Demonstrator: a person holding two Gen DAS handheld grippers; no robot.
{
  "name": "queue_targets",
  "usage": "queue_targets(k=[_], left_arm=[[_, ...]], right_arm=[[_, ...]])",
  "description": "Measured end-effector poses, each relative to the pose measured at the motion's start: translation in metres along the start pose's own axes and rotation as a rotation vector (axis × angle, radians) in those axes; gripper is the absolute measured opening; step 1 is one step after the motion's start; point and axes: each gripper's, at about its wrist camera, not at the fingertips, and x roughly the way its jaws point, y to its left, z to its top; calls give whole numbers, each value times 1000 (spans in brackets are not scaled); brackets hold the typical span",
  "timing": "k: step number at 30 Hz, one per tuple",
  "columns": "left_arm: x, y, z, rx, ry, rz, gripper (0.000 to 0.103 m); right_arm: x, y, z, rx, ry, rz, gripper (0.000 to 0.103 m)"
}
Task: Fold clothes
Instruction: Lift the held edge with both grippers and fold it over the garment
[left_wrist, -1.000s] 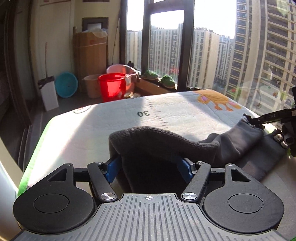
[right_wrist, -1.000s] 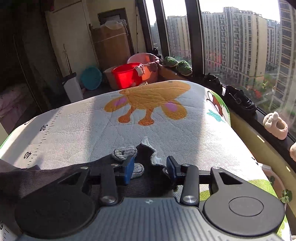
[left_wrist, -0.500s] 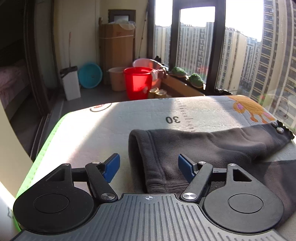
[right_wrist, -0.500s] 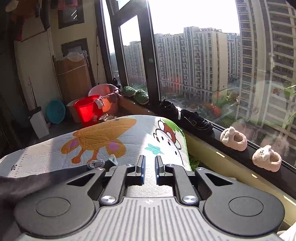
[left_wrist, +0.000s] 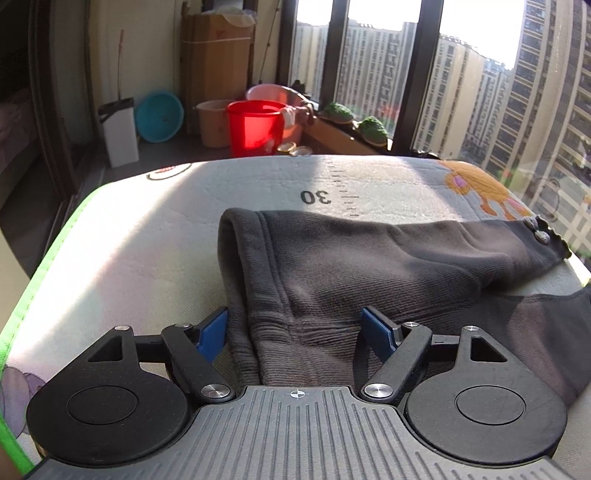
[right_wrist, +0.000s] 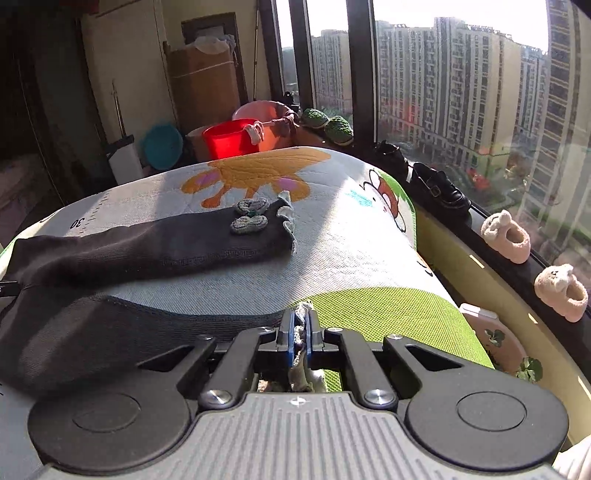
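Observation:
Dark grey child's trousers (left_wrist: 369, 258) lie on a printed mat (left_wrist: 129, 240). The ribbed waistband (left_wrist: 255, 295) sits between the blue fingers of my left gripper (left_wrist: 293, 325), whose jaws are opening; the pads do not press on the cloth. The far leg (right_wrist: 147, 251) stretches across the mat to a frilled cuff with grey knitted bows (right_wrist: 255, 218). The near leg (right_wrist: 110, 332) runs to my right gripper (right_wrist: 301, 328), which is shut on that leg's pale frilled cuff.
The mat (right_wrist: 351, 266) ends in a green border close by on the right. Beyond it a window sill carries black shoes (right_wrist: 439, 188) and plush slippers (right_wrist: 506, 236). A red bucket (left_wrist: 255, 129), basins and a cardboard box (left_wrist: 216, 48) stand on the floor behind.
The left gripper let go of the raised waistband, which now lies flat between wider jaws. The right gripper left the bow cuff, swung away and closed on the near leg's cuff.

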Motion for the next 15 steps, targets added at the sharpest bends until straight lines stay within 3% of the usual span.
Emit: queue_targets(k=[2,5,9,12,15], left_arm=[[3,-2,6,1,-9,-4,81],[4,0,8,-12,-2,17,81],[-15,4,5,-1,-33,6,83],[-20,7,5,-21,-41,-4,84],[-22,8,5,-43,-41,-14,84]], right_arm=[[8,4,15,-24,-20,-11,4],[26,1,33,28,39,7,6],[34,-6,43,113,-20,5,32],[51,-2,44,186,-27,35,34],[76,7,41,211,2,-18,36]])
